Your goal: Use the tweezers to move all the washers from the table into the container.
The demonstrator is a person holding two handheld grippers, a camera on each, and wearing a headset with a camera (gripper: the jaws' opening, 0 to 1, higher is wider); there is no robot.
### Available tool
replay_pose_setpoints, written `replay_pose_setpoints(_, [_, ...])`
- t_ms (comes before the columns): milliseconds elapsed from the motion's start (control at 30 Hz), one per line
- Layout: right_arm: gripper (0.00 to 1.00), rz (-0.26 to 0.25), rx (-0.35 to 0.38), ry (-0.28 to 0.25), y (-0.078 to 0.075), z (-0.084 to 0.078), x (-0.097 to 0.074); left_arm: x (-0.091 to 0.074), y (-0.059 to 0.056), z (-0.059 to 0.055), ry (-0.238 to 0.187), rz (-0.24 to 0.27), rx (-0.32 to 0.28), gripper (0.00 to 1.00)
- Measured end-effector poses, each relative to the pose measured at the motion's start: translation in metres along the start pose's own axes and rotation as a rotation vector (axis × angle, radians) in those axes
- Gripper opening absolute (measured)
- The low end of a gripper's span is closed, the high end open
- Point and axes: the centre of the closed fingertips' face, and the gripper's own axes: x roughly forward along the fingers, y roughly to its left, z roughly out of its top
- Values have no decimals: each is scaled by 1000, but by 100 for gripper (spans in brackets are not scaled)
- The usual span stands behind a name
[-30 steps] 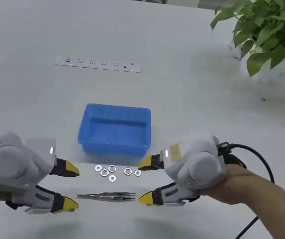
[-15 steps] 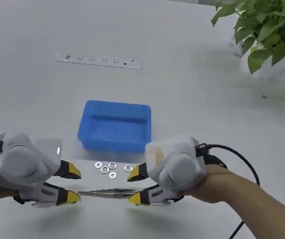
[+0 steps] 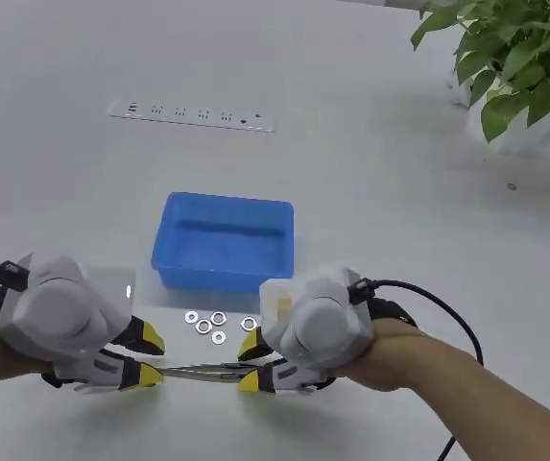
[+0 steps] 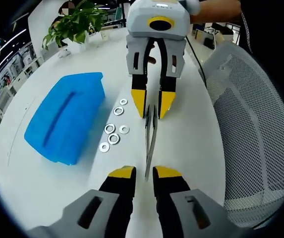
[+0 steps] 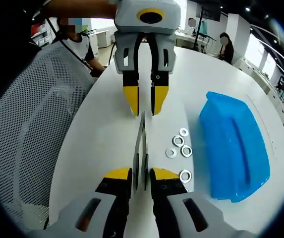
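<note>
Steel tweezers (image 3: 198, 371) lie flat on the white table between my two grippers. My left gripper (image 3: 149, 357) faces their left end, whose thin tip (image 4: 145, 174) sits in the narrow gap between its jaws (image 4: 145, 173). Opposite it, my right gripper (image 3: 250, 363) straddles the other end (image 5: 141, 168), jaws (image 5: 141, 174) narrowly open and close to the blades. Several metal washers (image 3: 211, 326) lie loose just beyond the tweezers, seen also as washers (image 4: 113, 133) and washers (image 5: 179, 145). Behind them stands the blue container (image 3: 225, 240), with nothing visible inside.
A white power strip (image 3: 190, 115) lies at the back of the table. A potted green plant (image 3: 514, 58) stands at the far right. A cable (image 3: 447, 307) trails from the right gripper along the person's forearm. A mesh chair (image 4: 251, 119) stands beside the table.
Both grippers have moved inward toward each other onto the two ends of the tweezers, and their jaws have narrowed. The tweezers and washers have stayed in place.
</note>
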Motion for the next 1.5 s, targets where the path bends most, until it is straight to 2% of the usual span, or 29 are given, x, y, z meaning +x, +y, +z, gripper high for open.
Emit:
replay_pose_setpoints(167, [14,-3,10,0,-1,0,1,4,1,-3,8,-9,2,16])
replay_pose_setpoints(433, [12,-9,-21,14,-2,0,1,8,0,-8,23,-23,13,13])
replay_pose_setpoints(633, [11,-13,-22,13,-1,0,1,9,1,-8,22,-16,19,7])
replay_pose_setpoints(867, [11,-13,-21,16,-1,0,1,7,1,-9,23,-17,17,6])
replay_pose_setpoints(1067, [11,-13,-18,18,-1,0,1,5,-2,-7,19,-25,18,6])
replay_pose_setpoints(1400, [14,-4,-27,21,1,0,1,-8,-4,4,16,-15,28,5])
replay_pose_setpoints(1500, [15,-6,-28,8,1,3,0,-10,-4,6,20,-13,31,5])
